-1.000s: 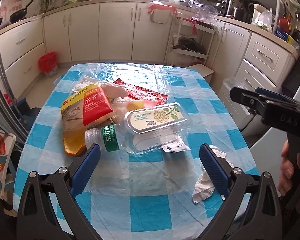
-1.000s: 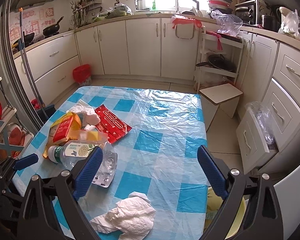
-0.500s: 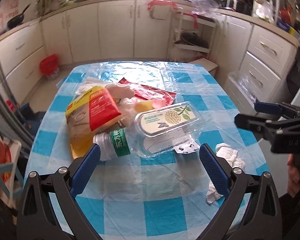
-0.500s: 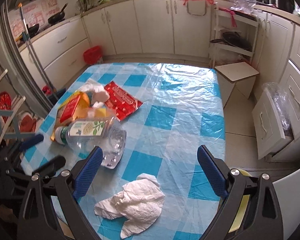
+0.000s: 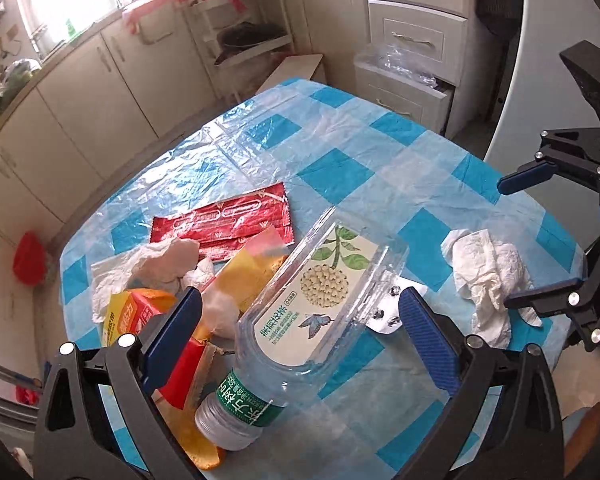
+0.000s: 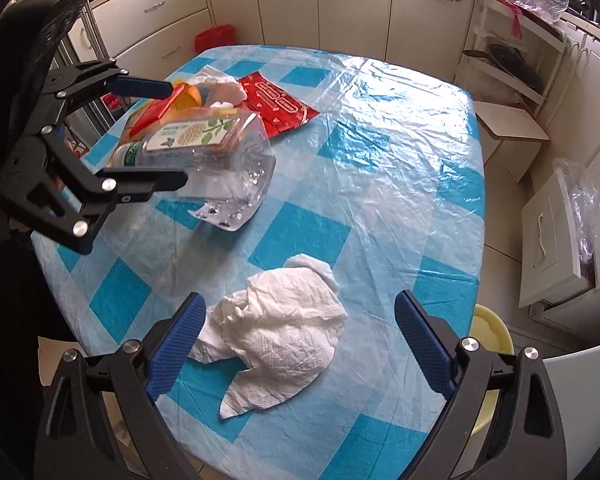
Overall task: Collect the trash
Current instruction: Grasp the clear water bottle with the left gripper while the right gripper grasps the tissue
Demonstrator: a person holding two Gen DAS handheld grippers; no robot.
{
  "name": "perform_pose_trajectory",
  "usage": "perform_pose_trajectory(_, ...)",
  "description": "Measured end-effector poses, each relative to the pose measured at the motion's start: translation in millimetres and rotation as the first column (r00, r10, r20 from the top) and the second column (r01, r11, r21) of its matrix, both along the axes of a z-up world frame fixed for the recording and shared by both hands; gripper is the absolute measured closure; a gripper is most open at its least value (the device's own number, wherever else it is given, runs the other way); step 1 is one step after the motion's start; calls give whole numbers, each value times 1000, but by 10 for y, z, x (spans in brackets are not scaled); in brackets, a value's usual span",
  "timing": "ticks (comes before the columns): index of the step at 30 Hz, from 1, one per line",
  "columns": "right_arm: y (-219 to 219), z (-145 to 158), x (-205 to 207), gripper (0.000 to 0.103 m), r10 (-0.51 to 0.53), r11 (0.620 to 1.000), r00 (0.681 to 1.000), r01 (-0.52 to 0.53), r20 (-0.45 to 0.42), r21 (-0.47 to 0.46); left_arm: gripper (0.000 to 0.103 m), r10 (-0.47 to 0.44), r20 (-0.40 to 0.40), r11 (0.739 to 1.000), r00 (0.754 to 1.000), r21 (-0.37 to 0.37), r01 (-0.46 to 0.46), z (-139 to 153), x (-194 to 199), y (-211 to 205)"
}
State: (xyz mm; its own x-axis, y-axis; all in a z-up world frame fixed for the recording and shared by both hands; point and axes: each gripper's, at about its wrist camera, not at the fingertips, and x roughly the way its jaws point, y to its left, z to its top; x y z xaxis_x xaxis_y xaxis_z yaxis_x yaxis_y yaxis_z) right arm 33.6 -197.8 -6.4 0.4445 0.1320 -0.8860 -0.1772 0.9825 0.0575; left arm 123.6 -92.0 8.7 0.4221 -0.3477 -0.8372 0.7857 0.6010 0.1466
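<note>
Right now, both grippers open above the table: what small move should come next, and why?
Probably lower the right gripper onto the crumpled white tissue and close. Its open fingers already flank the tissue, which lies alone, apart from the pile.

Bright daylight, window point(image 5: 60, 4) blown out; glare on tablecloth point(image 6: 384, 128); fisheye edges.

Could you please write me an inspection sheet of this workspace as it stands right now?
Surface: table under a blue-and-white checked plastic cover, wrinkled.
Job's things: crumpled white tissue lying apart; clear plastic bottle on its side; red wrapper flat; orange-yellow packet and more crumpled paper piled together.
Clutter: blister pack beside the bottle.
Grippers: left gripper open around the bottle; right gripper open around the tissue; neither closed.
Cables: nothing seen.
Surroundings: kitchen cabinets, yellow bin beside the table.
</note>
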Motion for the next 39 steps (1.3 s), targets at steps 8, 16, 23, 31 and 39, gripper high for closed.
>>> perform_pose_trajectory(8, 119, -148, -3, 17, 33, 997, 999, -35, -27, -73, 37, 124, -236, 992, 964, 31, -120, -243, 116, 40)
perform_pose_trajectory(16, 26, -136, -9, 30, -3, 999, 1000, 2, -21, -42, 42, 161, -281, 986, 946, 8, -165, -227, -80, 57)
perform_pose_trajectory(23, 27, -169, 52, 35, -9, 1000, 1000, 8, -28, -25, 36, 302, -205, 951, 931, -9, -310, -249, -21, 84)
perform_pose_trajectory(31, -22, -135, 86, 83, -23, 1000, 1000, 23, -19, 19, 42, 339, -175, 935, 924, -43, -351, -230, -27, 86)
perform_pose_trajectory(39, -17, -121, 102, 85, -19, 1000, 1000, 19, -11, 22, 42, 291, -164, 954, 943, -31, -300, -249, -100, 19)
